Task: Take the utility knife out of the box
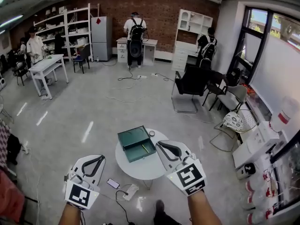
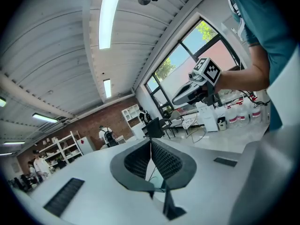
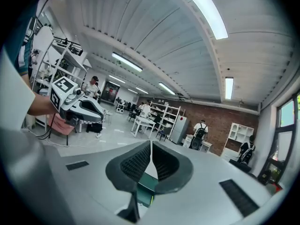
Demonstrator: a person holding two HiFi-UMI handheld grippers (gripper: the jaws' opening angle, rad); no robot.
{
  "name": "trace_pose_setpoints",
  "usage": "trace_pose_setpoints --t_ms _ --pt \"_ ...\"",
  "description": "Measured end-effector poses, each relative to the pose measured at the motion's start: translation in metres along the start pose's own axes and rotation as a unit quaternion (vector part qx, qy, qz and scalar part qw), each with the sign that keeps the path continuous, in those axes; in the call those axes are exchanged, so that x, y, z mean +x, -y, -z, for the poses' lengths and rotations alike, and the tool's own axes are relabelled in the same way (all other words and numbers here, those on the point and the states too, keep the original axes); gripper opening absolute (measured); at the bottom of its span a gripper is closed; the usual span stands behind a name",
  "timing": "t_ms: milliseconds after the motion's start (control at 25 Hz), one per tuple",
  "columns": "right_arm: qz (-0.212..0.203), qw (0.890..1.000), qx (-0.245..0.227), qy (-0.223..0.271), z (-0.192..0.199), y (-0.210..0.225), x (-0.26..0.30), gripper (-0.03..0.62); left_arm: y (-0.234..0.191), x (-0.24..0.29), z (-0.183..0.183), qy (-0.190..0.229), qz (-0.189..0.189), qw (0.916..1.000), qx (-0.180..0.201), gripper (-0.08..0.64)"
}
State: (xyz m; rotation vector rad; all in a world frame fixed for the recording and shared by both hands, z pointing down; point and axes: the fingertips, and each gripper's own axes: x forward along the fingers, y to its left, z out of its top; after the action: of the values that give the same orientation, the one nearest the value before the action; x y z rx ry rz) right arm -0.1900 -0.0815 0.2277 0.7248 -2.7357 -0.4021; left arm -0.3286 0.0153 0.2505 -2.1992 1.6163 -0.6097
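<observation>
An open green box (image 1: 132, 139) lies on a small round white table (image 1: 150, 168) in the head view. A thin yellow-green utility knife (image 1: 145, 148) lies inside it. My left gripper (image 1: 100, 158) hangs left of the table, over the floor, shut and empty. My right gripper (image 1: 160, 145) hovers over the table's right side, next to the box, also shut with nothing held. In the left gripper view the pads (image 2: 164, 158) meet, and the right gripper (image 2: 190, 90) shows beyond them. In the right gripper view the pads (image 3: 138, 162) meet above the green box (image 3: 145, 190).
A roll of tape (image 1: 151, 133) sits on the table behind the box. A phone (image 1: 113, 183) and a power strip (image 1: 130, 191) lie on the floor by the table. Black chairs (image 1: 192, 81) stand to the back right, and people stand at the far desks.
</observation>
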Motion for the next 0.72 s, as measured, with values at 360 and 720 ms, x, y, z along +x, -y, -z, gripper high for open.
trace_pose_setpoints --t_ms 360,720 --pt "-0.085 0.996 0.001 0.023 0.023 0.066 0.081 0.040 -0.021 0.081 0.009 -0.059 -0.043 0.9973 0.000 0.020" --pt "-0.128 0.991 0.011 0.042 0.058 0.149 0.094 0.040 0.000 0.167 -0.014 -0.096 -0.061 0.9935 0.006 0.020"
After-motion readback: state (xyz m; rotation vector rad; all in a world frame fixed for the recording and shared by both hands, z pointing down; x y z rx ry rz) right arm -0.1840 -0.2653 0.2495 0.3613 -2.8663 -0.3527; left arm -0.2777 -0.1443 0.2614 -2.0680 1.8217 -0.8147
